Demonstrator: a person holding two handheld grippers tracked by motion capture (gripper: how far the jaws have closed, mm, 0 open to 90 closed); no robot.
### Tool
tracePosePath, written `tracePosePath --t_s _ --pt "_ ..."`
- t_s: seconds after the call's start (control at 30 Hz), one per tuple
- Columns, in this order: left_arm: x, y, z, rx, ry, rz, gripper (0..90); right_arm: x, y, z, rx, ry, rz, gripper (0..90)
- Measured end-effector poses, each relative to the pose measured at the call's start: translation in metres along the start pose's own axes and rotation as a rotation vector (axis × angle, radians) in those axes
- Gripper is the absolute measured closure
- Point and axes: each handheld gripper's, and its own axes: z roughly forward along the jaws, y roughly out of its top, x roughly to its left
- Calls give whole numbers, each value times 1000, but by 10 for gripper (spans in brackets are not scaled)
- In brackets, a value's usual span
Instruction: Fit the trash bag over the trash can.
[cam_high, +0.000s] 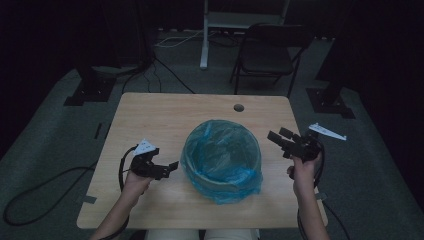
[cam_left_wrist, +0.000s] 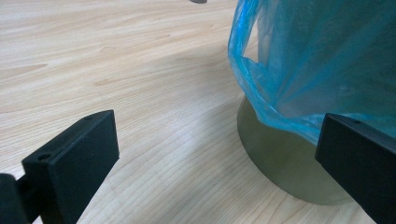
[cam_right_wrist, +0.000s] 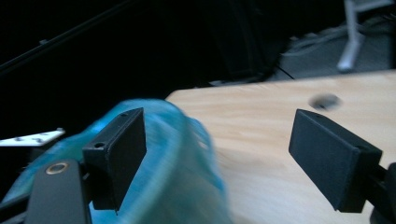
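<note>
A round bin (cam_high: 221, 156) lined with a blue plastic bag (cam_high: 220, 145) stands in the middle of the wooden table (cam_high: 150, 115). My left gripper (cam_high: 169, 169) is open just left of the bin, low near the tabletop. In the left gripper view its jaws stand wide apart, with the bag's hanging edge (cam_left_wrist: 280, 107) and the bin's grey wall (cam_left_wrist: 285, 163) ahead at the right. My right gripper (cam_high: 281, 139) is open, raised to the right of the bin and aimed at its rim. The right gripper view shows the blue bag (cam_right_wrist: 173, 158) blurred between the parted jaws.
A small round hole (cam_high: 238, 107) sits near the table's far edge. A folding chair (cam_high: 270, 50) and a white stand (cam_high: 205, 35) are on the floor beyond the table. Cables (cam_high: 45, 190) trail over the floor at the left.
</note>
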Motion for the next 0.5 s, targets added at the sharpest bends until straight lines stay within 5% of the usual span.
tracePosePath --t_s 0.17,0.5 --pt "2 -10 -13 -6 21 -3 2 42 22 29 44 162 -99 185" --pt "20 -41 -54 -91 124 -34 2 123 43 102 185 369 -313 184"
